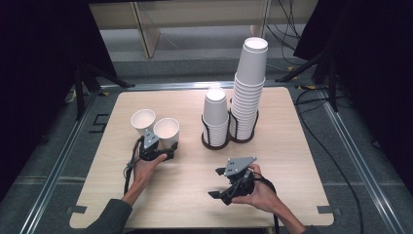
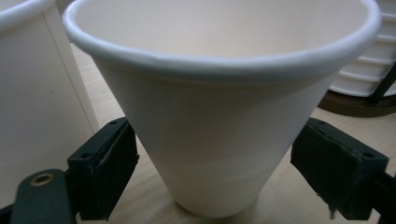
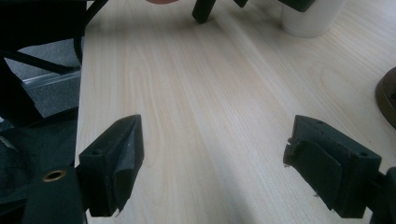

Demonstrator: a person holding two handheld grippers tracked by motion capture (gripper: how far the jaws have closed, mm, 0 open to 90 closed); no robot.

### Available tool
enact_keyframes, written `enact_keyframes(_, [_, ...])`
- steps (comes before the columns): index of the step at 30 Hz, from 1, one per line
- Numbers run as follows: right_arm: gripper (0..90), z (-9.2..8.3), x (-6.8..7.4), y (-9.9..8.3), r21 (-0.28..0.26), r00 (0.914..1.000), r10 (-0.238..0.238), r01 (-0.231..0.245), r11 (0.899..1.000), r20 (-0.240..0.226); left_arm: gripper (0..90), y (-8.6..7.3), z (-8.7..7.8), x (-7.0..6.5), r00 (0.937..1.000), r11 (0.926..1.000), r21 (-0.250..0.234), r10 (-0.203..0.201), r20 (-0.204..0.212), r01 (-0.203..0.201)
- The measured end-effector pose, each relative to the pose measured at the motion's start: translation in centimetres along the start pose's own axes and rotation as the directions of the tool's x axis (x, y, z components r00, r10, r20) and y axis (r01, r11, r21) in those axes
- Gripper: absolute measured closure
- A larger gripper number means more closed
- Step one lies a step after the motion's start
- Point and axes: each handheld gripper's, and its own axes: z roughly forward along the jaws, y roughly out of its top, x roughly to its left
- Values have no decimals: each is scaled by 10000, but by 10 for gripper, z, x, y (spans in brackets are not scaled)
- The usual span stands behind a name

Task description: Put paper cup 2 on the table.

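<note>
A: Big to small, what's here?

B: The pale wooden desk [image 1: 195, 195] takes up the middle of the frame. Upper right of centre, a tall cup stack [image 1: 251, 83] and a shorter cup stack [image 1: 215, 114] sit in black wire holders. Left of centre are two loose paper cups side by side, the held cup [image 1: 167, 130] and the spare cup [image 1: 142, 121] just to its left.

A: And the tongs?

B: The left tongs [image 1: 165, 146] are closed around the held cup low on its wall, with the pads [image 2: 116, 158] against either side. The right tongs [image 1: 215, 183] hang wide open over bare desk at lower centre, holding nothing.

A: How will that cup behave?

B: I'd judge it very light, thin-walled and easy to crush. It's smooth and tapered too, so a squeeze could push it up out of the pads.

A: So where should it be gripped?

B: Low near the base, where the bottom stiffens the wall, and gently. The rolled rim is the other firm spot.
</note>
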Motion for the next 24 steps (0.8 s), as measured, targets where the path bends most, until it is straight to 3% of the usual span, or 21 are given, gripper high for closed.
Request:
enact_keyframes(11, [189,-3,-2,-1,-42,9997,107,-106,9999,229,143,-5,-19,0,9999,9997,234,-82,-133,86])
enact_keyframes(15, [187,-7,-5,-2,-210,9985,354,-346,9992,424,143,-7,-32,0,9998,9994,320,-156,-156,161])
enact_keyframes(19, [185,-11,-8,-4,-468,9953,732,-703,9964,636,144,-8,-45,-2,9997,9995,223,-216,-113,218])
enact_keyframes(24, [184,-15,-10,-6,-593,9930,803,-754,9954,861,143,-8,-59,-6,9991,9991,66,-427,12,427])
